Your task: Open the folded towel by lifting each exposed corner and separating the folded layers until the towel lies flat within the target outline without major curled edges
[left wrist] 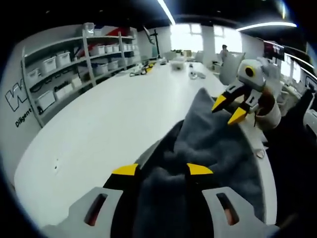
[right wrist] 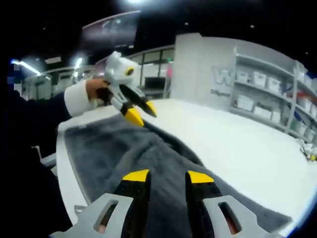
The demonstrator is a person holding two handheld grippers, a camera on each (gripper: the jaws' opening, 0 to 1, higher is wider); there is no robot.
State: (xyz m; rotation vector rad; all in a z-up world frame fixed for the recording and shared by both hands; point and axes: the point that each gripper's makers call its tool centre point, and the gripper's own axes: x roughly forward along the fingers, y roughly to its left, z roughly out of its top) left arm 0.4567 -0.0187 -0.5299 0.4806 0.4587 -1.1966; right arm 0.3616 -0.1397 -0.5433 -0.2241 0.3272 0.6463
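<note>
1. The grey towel (left wrist: 218, 134) lies on the white table (left wrist: 109, 124), along the edge nearest me. In the right gripper view the towel (right wrist: 119, 148) spreads wide under my jaws, with a raised fold running across it from near the other gripper toward the lower right.
2. My left gripper (left wrist: 162, 169) has its yellow-tipped jaws spread, and bunched, lifted grey cloth fills the gap between them. I cannot tell whether the jaws actually press on it.
3. My right gripper (right wrist: 168, 176) hangs just over the towel with its jaws parted and nothing pinched between them; flat cloth shows through the gap.
4. In the left gripper view my right gripper (left wrist: 229, 109) sits at the towel's far corner, its tips a little apart and just above the cloth.
5. In the right gripper view my left gripper (right wrist: 141, 112) points down at the towel's fold, held by my hand (right wrist: 96, 91) in a white cuff and dark sleeve.
6. Beyond the table, grey shelves (left wrist: 74, 64) stand along the wall, carrying rows of white bins (left wrist: 49, 64); what is in the bins is not visible.
7. Small objects at the table's far end (left wrist: 173, 67) are too small to identify.
</note>
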